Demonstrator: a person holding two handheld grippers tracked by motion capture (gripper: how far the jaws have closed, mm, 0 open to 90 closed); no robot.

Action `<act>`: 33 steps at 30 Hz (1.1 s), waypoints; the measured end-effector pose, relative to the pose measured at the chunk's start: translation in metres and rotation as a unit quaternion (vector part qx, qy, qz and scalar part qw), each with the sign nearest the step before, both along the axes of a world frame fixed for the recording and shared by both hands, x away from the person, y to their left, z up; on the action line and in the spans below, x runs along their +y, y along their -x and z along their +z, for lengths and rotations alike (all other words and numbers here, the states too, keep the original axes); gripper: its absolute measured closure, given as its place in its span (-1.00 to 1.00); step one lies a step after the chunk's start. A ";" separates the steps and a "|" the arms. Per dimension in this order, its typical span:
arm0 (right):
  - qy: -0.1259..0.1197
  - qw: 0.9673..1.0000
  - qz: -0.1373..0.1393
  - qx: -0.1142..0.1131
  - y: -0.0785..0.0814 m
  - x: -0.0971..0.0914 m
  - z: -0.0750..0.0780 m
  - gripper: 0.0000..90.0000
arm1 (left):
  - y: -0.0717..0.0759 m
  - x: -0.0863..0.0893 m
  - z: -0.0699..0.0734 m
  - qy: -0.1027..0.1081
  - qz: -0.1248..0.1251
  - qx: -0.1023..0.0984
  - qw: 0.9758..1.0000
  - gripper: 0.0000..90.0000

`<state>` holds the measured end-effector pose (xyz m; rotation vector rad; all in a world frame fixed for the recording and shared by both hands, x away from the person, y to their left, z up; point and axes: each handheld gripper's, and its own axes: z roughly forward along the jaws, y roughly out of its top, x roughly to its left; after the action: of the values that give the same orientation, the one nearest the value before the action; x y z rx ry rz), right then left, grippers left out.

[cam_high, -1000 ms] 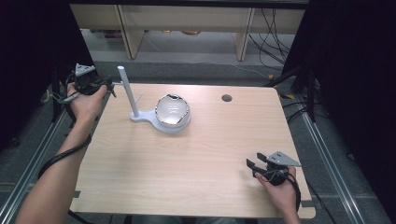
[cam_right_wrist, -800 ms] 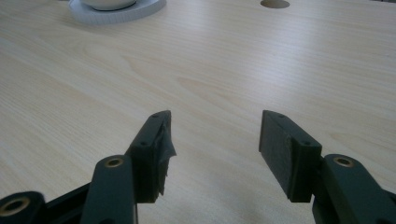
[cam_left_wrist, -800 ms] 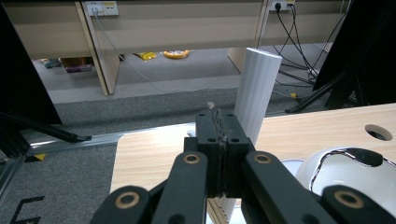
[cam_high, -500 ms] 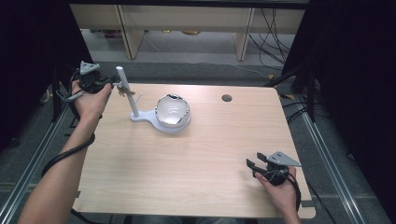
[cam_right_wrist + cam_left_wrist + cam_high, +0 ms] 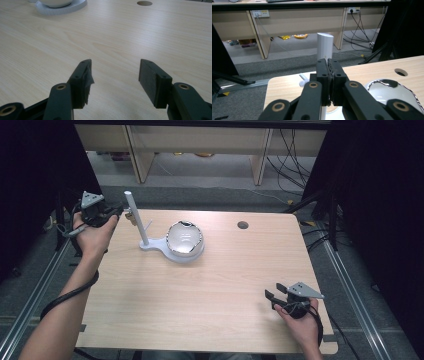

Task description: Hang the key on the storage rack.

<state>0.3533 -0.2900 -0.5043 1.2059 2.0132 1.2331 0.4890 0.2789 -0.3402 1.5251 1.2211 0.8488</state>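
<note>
A white stand lies on the wooden table [image 5: 210, 290]: a slanted white pole [image 5: 137, 219] rises from a flat base that carries a shiny silver bowl [image 5: 184, 239]. My left gripper [image 5: 119, 210] is at the table's far left edge, shut with nothing between its jaws, its tips just left of the pole. In the left gripper view the shut left gripper [image 5: 328, 65] points at the pole [image 5: 325, 46], with the bowl [image 5: 387, 92] to the right. My right gripper [image 5: 272, 296] rests open near the front right corner. The right gripper [image 5: 115, 68] has bare table between its jaws.
A round cable hole [image 5: 243, 225] is in the table's far right part. Wooden desks and loose cables stand on the grey floor [image 5: 210, 170] beyond the table. Metal rails [image 5: 350, 280] run along both sides. The stand's base [image 5: 62, 6] is far from the right gripper.
The left hand has shifted slightly beside the pole, staying shut. The right gripper has not moved.
</note>
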 end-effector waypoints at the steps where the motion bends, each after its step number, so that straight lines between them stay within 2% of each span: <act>1: -0.014 1.000 -0.008 0.016 0.002 0.002 0.000 0.00 | 0.004 0.001 -0.001 0.002 -0.001 -0.002 1.000 0.90; 3: -0.020 1.000 -0.009 0.022 0.003 0.002 0.000 0.00 | 0.009 0.001 -0.003 0.002 -0.002 -0.003 1.000 0.90; 4: -0.021 1.000 0.000 0.007 -0.001 0.000 -0.001 0.00 | 0.016 0.002 -0.006 0.006 -0.003 -0.008 1.000 0.86; 6: -0.022 1.000 0.000 0.005 -0.001 0.000 -0.001 0.00 | 0.020 0.002 -0.008 0.004 -0.006 -0.009 1.000 0.81; 7: -0.014 1.000 -0.002 0.006 0.000 -0.001 -0.001 0.00 | 0.028 0.001 -0.011 0.005 -0.010 -0.011 1.000 0.77; 8: -0.020 1.000 0.001 0.004 -0.001 -0.001 -0.002 0.00 | 0.028 0.001 -0.011 0.005 -0.010 -0.011 1.000 0.73; 9: -0.021 1.000 0.002 0.006 -0.001 -0.001 -0.002 0.00 | 0.036 0.001 -0.015 0.004 -0.010 -0.012 1.000 0.68; 12: -0.014 1.000 -0.001 0.011 0.001 -0.003 0.000 0.00 | 0.041 0.000 -0.019 0.004 -0.010 -0.013 1.000 0.52; 14: -0.015 1.000 -0.003 0.007 0.001 -0.002 0.000 0.00 | 0.047 0.001 -0.021 0.003 -0.010 -0.016 1.000 0.49; 15: -0.021 0.999 -0.010 0.021 0.003 0.001 0.001 0.00 | 0.053 0.002 -0.023 -0.001 -0.008 -0.021 1.000 0.47; 16: -0.012 1.000 -0.001 0.007 0.000 -0.001 0.000 0.00 | 0.057 0.002 -0.024 0.001 -0.008 -0.025 1.000 0.45; 18: -0.010 1.000 -0.001 0.004 0.000 0.002 0.000 0.00 | 0.063 0.003 -0.027 0.002 -0.011 -0.027 1.000 0.39; 20: -0.013 1.000 0.001 0.004 0.000 0.003 -0.001 0.00 | 0.066 0.004 -0.028 0.001 -0.011 -0.028 1.000 0.33; 23: -0.006 1.000 0.001 0.005 0.001 0.004 0.001 -0.01 | 0.075 0.007 -0.035 0.005 -0.015 -0.031 0.999 0.26; 24: -0.007 1.000 0.001 0.008 0.001 0.004 0.001 -0.01 | 0.078 0.008 -0.037 0.005 -0.016 -0.031 0.999 0.15; 26: -0.010 1.000 0.000 0.005 0.001 0.006 0.001 -0.01 | 0.083 0.010 -0.042 0.008 -0.014 -0.029 0.999 0.07; 27: -0.014 1.000 0.006 0.001 0.000 0.007 0.000 -0.01 | 0.089 0.011 -0.047 0.025 -0.018 -0.019 0.999 0.03; 28: -0.008 1.000 0.005 0.006 0.001 0.007 0.001 -0.01 | 0.092 0.012 -0.048 0.033 -0.020 -0.015 0.999 -0.02; 30: -0.007 1.000 0.006 0.004 0.000 0.008 0.001 -0.01 | 0.095 0.012 -0.050 0.034 -0.021 -0.012 0.999 -0.09; 33: -0.015 1.000 -0.002 0.018 0.002 0.010 0.001 -0.01 | 0.106 0.012 -0.056 0.040 -0.016 -0.010 0.999 -0.19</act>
<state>0.3510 -0.2797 -0.5032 1.2544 2.0227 1.2518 0.3833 0.2912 -0.3962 1.4644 1.1999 0.7835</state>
